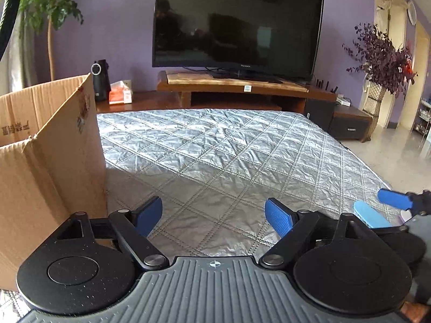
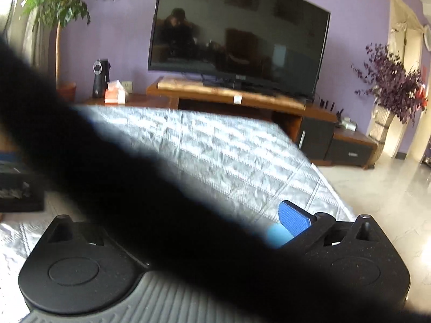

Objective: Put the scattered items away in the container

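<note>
The left claw point(image 1: 214, 216) hung low over the quilted silver bed point(image 1: 215, 145) with its two blue pads point(image 1: 277, 216) wide apart and nothing between them. Just to its left stood the open cardboard box point(image 1: 51, 161), resting on the bed, its near wall right beside the left pad.

At the right edge of the left view the right claw point(image 1: 377, 207) showed — one dark blue pad and a light blue thing point(image 1: 370, 214) lying just under it. Whether the pads pressed on that thing could not be told.

In the right view a big dark blur point(image 2: 134, 188) crossed the picture and hid most of the claw. Only one blue pad point(image 2: 295, 219) showed, with the light blue thing point(image 2: 277, 234) touching it, so it could not be told whether this claw was apart or together.

Behind the bed stood a black TV point(image 1: 237, 24) on a wooden stand point(image 1: 237, 88), a green plant point(image 1: 48, 2) on the left and a purple plant point(image 1: 382, 59) on the right, all against a purple wall
</note>
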Tool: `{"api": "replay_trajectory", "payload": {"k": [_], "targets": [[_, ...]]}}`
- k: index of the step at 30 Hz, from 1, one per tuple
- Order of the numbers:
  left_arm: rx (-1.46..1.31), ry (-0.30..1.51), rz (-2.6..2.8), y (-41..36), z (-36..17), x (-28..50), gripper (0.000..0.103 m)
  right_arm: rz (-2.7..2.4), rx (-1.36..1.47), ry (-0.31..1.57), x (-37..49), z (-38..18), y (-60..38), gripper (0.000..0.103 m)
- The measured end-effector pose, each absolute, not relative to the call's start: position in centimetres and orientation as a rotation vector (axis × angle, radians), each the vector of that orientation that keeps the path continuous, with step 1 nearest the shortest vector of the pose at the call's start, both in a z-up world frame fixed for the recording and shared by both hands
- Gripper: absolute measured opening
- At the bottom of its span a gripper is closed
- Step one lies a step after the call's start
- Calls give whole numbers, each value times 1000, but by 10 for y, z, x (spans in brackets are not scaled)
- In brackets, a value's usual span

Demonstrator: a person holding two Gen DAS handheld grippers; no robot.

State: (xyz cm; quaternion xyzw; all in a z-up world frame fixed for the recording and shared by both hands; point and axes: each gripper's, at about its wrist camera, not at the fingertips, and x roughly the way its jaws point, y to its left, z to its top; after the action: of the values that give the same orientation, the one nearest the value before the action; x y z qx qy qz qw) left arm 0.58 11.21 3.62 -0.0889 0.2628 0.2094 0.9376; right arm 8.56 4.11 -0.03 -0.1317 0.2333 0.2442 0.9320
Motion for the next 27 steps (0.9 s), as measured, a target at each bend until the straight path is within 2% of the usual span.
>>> {"api": "replay_trajectory", "payload": {"k": [12,27], "targets": [[-177,554,427,111,35,5,88,542,-208,672,97,-20,27,102],[-189,561,425,113,34,6,88,552,-188,690,95,-19,26,103]]}}
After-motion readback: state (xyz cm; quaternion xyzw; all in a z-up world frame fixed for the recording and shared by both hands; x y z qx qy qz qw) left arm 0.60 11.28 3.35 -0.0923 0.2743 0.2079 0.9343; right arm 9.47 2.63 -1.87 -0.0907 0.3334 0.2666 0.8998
